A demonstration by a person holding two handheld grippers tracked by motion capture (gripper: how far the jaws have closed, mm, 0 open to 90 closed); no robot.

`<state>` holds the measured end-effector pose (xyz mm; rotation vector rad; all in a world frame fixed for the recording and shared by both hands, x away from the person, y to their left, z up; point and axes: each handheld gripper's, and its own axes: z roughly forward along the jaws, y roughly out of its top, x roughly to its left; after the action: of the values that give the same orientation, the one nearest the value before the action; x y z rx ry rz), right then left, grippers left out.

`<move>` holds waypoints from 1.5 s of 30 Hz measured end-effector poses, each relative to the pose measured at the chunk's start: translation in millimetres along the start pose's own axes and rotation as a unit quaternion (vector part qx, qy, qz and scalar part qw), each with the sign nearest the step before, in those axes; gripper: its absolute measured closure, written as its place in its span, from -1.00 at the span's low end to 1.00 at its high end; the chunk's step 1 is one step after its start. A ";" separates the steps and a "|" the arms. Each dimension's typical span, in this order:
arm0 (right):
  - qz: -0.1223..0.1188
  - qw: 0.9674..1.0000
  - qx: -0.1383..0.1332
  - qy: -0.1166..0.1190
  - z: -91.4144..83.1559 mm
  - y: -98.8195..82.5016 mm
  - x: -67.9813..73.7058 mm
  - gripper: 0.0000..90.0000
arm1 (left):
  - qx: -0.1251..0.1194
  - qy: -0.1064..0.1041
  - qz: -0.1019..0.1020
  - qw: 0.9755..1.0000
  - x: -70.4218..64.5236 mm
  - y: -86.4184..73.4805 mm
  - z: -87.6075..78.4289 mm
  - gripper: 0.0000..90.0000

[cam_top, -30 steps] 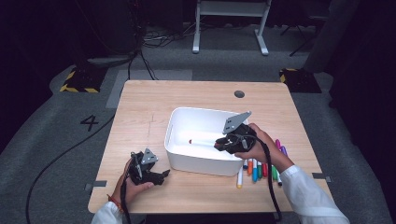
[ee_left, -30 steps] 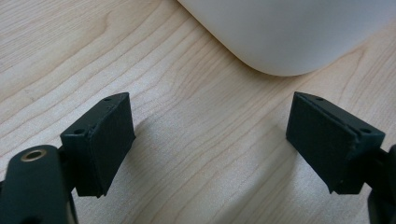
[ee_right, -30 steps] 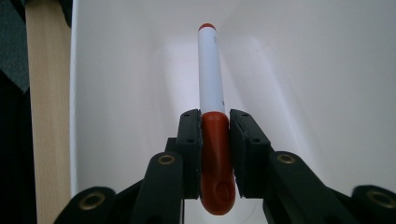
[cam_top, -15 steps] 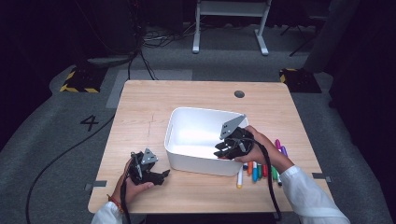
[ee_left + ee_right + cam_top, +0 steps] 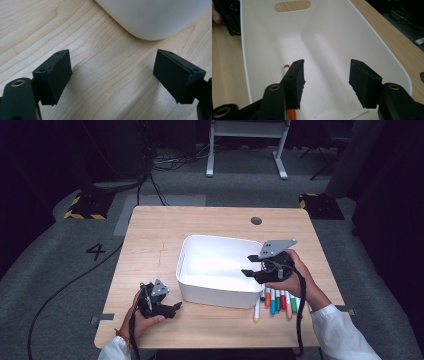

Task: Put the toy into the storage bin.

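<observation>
Dark studio floor, strewn with cables and marked with hazard tape, surrounds the pale wooden table (image 5: 150,240) at which we work. On our left, near the table's front edge, the left gripper (image 5: 172,309) rests low over the wood, held in our left hand (image 5: 142,317); in the left gripper view its two black jaws stand wide apart with bare wood grain between them, and the rounded corner of the white bin (image 5: 155,17) lies just ahead. At the table's middle sits that white bin (image 5: 190,251), its handle slot visible at the far end in the right gripper view. On its floor, beside one long wall, lies a red-tipped marker (image 5: 286,67), partly hidden behind one jaw. Over the bin's right rim we hold the right gripper (image 5: 248,265), its grey plate on top; its jaws have just been opening, and they now stand parted above the bin's interior with nothing between the pads, the marker lying free below them. Further right, just beside the bin's front corner, a row of coloured markers (image 5: 277,301) lies on the table under our right hand (image 5: 292,270).
</observation>
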<state>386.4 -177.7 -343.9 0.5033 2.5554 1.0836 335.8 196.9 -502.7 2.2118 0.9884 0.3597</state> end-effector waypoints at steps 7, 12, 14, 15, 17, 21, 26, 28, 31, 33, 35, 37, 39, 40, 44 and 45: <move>0.027 0.997 -0.028 -0.061 -29.0 -21.4 -5.0 -0.15 | 0.000 0.000 0.000 1.000 -0.4 -0.1 -0.1 -0.66; 0.056 0.993 -0.042 -0.095 -49.1 -46.2 -14.0 -0.15 | 0.000 0.000 -0.001 1.000 -0.5 -0.2 -0.1 -0.66; 0.061 0.992 -0.039 -0.106 -54.9 -56.4 -17.4 -0.15 | 0.000 0.000 -0.001 1.000 -0.5 -0.2 -0.1 -0.66; 0.062 0.991 -0.037 -0.112 -57.1 -60.3 -18.3 -0.15 | 0.000 0.000 -0.001 1.000 -0.5 -0.2 -0.1 -0.66; 0.072 0.989 -0.037 -0.123 -62.4 -73.0 -21.6 -0.15 | 0.000 0.000 -0.001 1.000 -0.5 -0.2 -0.1 -0.66; 0.090 0.985 -0.021 -0.148 -67.6 -97.7 -27.4 -0.15 | 0.000 0.000 -0.001 1.000 -0.5 -0.2 -0.1 -0.66; 0.123 0.977 0.002 -0.172 -68.7 -130.1 -36.2 -0.15 | 0.000 0.001 -0.001 1.000 -0.5 -0.2 -0.2 -0.66; 0.133 0.975 0.007 -0.180 -68.6 -141.2 -40.4 -0.15 | -0.001 0.004 -0.001 1.000 -0.8 -0.2 -0.4 -0.66; 0.160 0.969 0.013 -0.186 -66.4 -160.0 -47.5 -0.14 | -0.001 0.000 -0.001 1.000 -0.5 -0.2 -0.1 -0.66; 0.171 0.967 0.021 -0.187 -63.0 -170.5 -51.4 -0.14 | 0.000 0.000 0.000 1.000 -0.4 -0.2 -0.2 -0.66; 0.183 0.964 0.027 -0.188 -58.2 -179.4 -53.9 -0.13 | -0.001 0.000 -0.001 1.000 -0.5 -0.2 -0.1 -0.66; 0.191 0.963 0.035 -0.188 -54.3 -187.0 -55.2 -0.13 | 0.000 0.000 0.000 1.000 -0.5 -0.2 -0.1 -0.66; 0.195 0.962 0.042 -0.188 -50.4 -193.7 -56.2 -0.13 | 0.000 0.000 -0.001 1.000 -0.5 -0.2 -0.1 -0.66; 0.194 0.961 0.049 -0.191 -48.5 -196.5 -56.7 -0.13 | 0.000 0.000 -0.001 1.000 -0.5 -0.2 -0.1 -0.66; 0.205 0.958 0.060 -0.193 -41.6 -204.9 -57.7 -0.05 | 0.000 0.000 0.000 1.000 -0.5 -0.2 -0.1 -0.66; 0.204 0.958 0.062 -0.192 -40.6 -206.8 -58.2 -0.04 | 0.000 0.000 0.000 1.000 -0.5 -0.2 -0.1 -0.66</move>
<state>380.9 -362.8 -460.1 1.1904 2.2318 0.8411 335.3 196.7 -502.7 2.2114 0.9892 0.3595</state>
